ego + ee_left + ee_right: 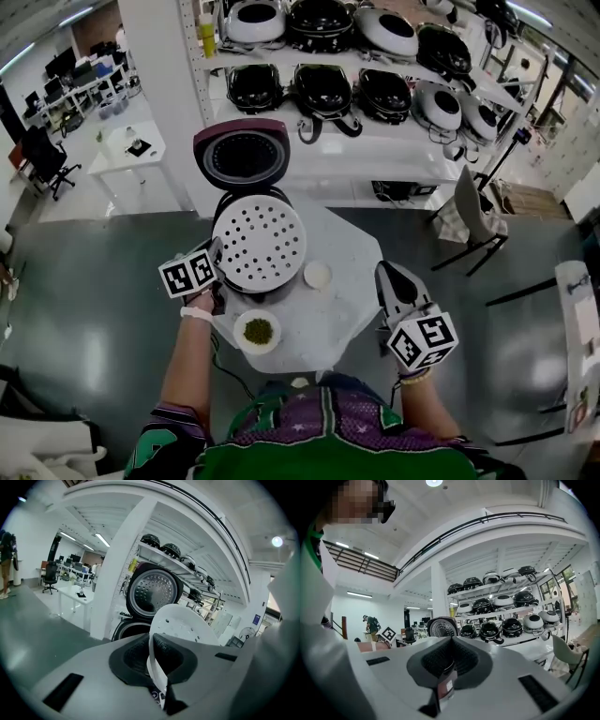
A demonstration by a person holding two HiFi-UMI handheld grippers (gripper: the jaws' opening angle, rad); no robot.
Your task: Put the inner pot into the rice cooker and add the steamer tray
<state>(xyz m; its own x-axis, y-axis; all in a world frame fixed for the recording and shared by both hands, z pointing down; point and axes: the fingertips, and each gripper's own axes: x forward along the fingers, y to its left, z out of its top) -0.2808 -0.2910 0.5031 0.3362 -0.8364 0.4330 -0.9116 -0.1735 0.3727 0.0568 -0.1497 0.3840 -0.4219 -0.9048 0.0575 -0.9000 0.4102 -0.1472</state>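
Your left gripper (217, 267) is clamped on the rim of the single white steamer tray (260, 241), held over the open rice cooker (246, 155) and hiding its opening. Your right gripper (392, 279) is closed and empty at the edge of the worktop (342, 323), which carries two small dishes (257, 331).

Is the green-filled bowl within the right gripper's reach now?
Probably yes: the right gripper is empty, and only bare table lies between it and the bowl. Its shut jaws must open first.
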